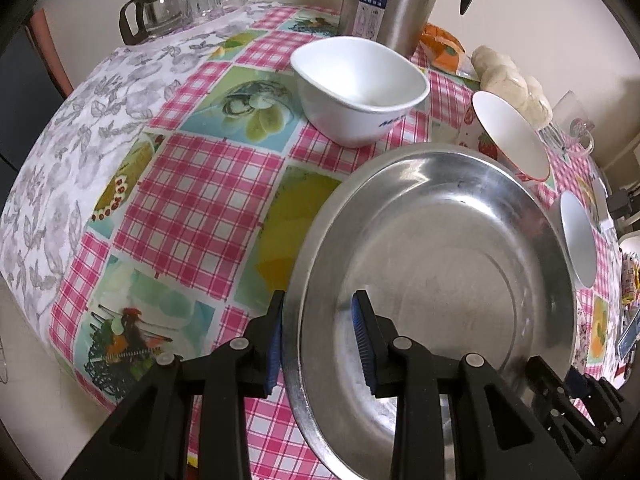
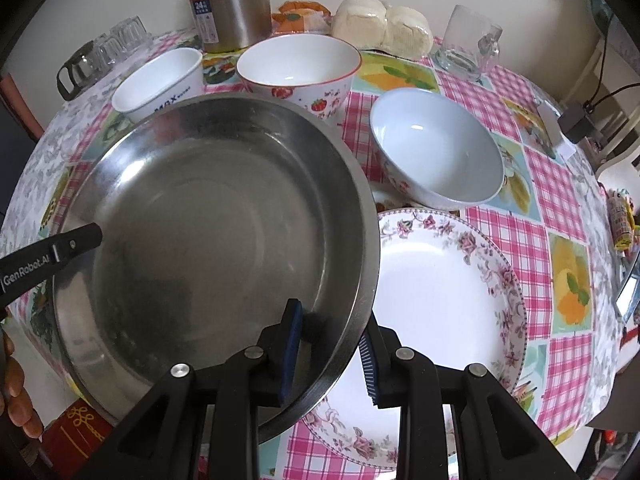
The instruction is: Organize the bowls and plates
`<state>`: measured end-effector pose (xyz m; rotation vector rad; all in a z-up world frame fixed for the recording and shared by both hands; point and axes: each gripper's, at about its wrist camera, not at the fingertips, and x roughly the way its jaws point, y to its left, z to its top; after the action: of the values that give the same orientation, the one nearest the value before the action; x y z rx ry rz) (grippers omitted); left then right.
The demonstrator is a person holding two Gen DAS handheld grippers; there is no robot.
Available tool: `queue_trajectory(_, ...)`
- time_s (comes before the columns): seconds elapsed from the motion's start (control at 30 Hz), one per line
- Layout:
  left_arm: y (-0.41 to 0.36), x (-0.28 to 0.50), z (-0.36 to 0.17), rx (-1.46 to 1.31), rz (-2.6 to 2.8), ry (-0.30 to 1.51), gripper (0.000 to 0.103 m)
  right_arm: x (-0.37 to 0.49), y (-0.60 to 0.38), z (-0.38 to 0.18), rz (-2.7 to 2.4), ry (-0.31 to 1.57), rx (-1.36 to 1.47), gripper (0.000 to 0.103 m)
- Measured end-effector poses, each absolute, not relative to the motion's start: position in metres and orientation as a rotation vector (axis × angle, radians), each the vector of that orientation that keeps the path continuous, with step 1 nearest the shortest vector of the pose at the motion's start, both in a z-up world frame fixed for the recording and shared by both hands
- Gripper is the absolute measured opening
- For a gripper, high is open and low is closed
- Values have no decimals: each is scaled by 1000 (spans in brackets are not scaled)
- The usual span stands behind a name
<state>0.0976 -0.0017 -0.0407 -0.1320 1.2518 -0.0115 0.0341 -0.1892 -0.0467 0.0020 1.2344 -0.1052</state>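
Note:
A wide steel dish [image 1: 432, 272] [image 2: 224, 216] is held by its rim from both sides. My left gripper [image 1: 320, 340] is shut on its left rim, one blue pad inside and one outside. My right gripper [image 2: 332, 356] is shut on the right rim in the same way. One left finger [image 2: 76, 242] shows at the dish's far side. The dish overlaps the left edge of a floral plate [image 2: 440, 280] on the table. Behind stand a white square bowl [image 1: 360, 88] [image 2: 160, 80], a strawberry-pattern bowl [image 1: 512, 136] [image 2: 300, 68] and a pale blue bowl [image 1: 578, 240] [image 2: 436, 152].
A steel thermos [image 2: 228, 4], a glass jug [image 1: 156, 12] with upturned glasses, a bag of white buns [image 2: 384, 28] and a glass mug [image 2: 468, 44] line the back of the checked tablecloth [image 1: 192, 192]. A person's hand [image 2: 16, 392] is at the lower left.

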Motion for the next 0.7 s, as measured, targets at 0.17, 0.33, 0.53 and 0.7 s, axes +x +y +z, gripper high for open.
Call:
queue_trajectory(0.17, 1, 98, -42, -146, -5, 1256, 33, 33, -186, -47, -99, 1244, -6, 32)
queue_trajectory(0.33, 2, 98, -42, -147, 1, 1251, 34, 29, -179, -47, -90, 1249, -28, 34)
queue_trajectory(0.53, 4, 99, -42, -146, 6, 1251, 34, 28, -176, -46, -84, 1254, -39, 34)
queue_trajectory(0.7, 5, 100, -41, -143, 8, 1248, 34, 26, -174, -46, -77, 1257, -30, 34)
